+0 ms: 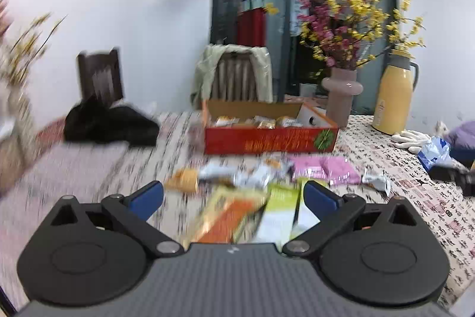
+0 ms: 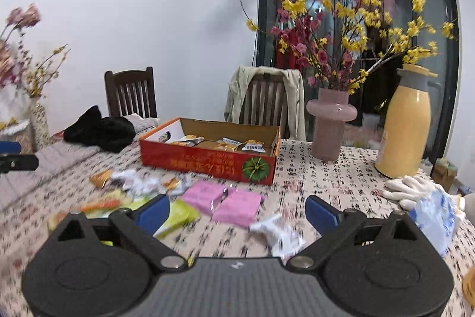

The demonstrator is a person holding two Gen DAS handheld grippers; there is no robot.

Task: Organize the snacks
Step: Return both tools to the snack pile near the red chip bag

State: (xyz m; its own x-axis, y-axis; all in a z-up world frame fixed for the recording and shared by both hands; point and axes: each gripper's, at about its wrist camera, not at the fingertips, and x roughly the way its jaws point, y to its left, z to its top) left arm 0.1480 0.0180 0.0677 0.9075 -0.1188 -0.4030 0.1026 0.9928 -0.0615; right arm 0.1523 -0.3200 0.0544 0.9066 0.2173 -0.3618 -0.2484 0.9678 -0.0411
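Snacks [image 2: 142, 183]: loose wrapped packets scattered on the patterned bench [image 2: 341, 186] in front of the red carton [image 2: 207, 162], with more packets lying inside it. Two pink packs [image 2: 222, 201] near the carton's front wall. Pink vase [image 2: 329, 127] and yellow flask [image 2: 403, 135] right of the carton. Left gripper [image 1: 234, 195]: jaws wide apart, holding nothing. Right gripper [image 2: 237, 210]: jaws wide apart, empty.
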